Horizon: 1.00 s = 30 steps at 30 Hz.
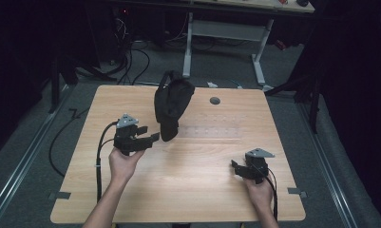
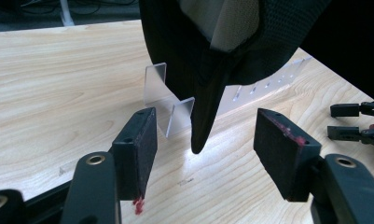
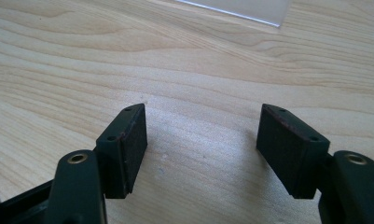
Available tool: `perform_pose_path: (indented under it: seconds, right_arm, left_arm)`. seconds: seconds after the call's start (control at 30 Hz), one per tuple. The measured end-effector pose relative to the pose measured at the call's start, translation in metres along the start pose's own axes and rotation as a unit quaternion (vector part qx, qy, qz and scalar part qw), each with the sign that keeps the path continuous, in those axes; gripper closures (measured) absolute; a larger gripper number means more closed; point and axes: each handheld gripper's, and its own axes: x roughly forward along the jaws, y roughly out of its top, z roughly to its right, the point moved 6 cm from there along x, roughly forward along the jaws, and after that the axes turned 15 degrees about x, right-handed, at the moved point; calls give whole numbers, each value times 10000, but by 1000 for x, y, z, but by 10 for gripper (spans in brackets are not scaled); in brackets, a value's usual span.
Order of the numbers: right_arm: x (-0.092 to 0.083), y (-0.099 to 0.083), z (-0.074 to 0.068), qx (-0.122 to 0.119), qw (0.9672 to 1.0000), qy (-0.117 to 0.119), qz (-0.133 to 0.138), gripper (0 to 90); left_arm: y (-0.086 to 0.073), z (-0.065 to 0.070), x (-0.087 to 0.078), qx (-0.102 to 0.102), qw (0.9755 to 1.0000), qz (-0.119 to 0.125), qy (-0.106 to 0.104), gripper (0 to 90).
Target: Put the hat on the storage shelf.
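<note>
Where the scene can be read, these points are noted:

Cap: a black cap (image 1: pixel 171 102) is seen propped on a clear plastic stand (image 2: pixel 168 100) at the far middle of the table (image 1: pixel 188 190), its brim pointing down toward the wood. In the left claw view the brim tip (image 2: pixel 201 140) hangs between the two pads without being touched by either, and the cap's crown is cut off by the upper edge.

Stand: being transparent, it is barely made out from above; its full outline cannot be judged, and much of it is hidden behind the cap.

Left claw: the left claw (image 1: pixel 143 137) is held released just beside the cap, its pads (image 2: pixel 140 149) standing wide apart, nothing gripped.

Right claw: the right claw (image 1: pixel 238 167) is rested low near the table's near right corner, well apart from the cap. It is released too; bare wood is seen between its pads (image 3: pixel 128 149).

Hands: both hands are seen from the bottom edge, the forearms cut off there.

Surroundings: the floor and a second desk (image 1: pixel 226 28) behind are too dark for detail.
</note>
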Motion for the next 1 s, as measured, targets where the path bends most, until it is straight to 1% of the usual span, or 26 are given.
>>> perform_pose_path:
  seconds: [0.1,0.3,0.4,0.63,0.77,0.9,1.0]
  right_arm:
    - [0,0,0,0,10000,0,0,336]
    - [0,0,0,-1,10000,0,0,336]
    - [0,0,0,-1,10000,0,0,336]
    - [0,0,0,1,10000,2,-2,336]
    - [0,0,0,1,10000,1,-1,336]
    - [0,0,0,3,10000,2,0,336]
    - [0,0,0,1,10000,2,0,336]
  left_arm:
    - [-1,-1,-3,-45,10000,15,12,396]
    - [-1,-3,-9,-55,10000,9,29,395]
    - [-1,-4,-13,-105,9999,24,37,394]
    - [-1,-6,-21,-130,9999,24,56,392]
    - [-2,-8,-25,-105,9999,22,82,391]
    - [-2,-10,-30,-168,9998,41,93,390]
    - [-3,-11,-34,-158,9998,39,103,389]
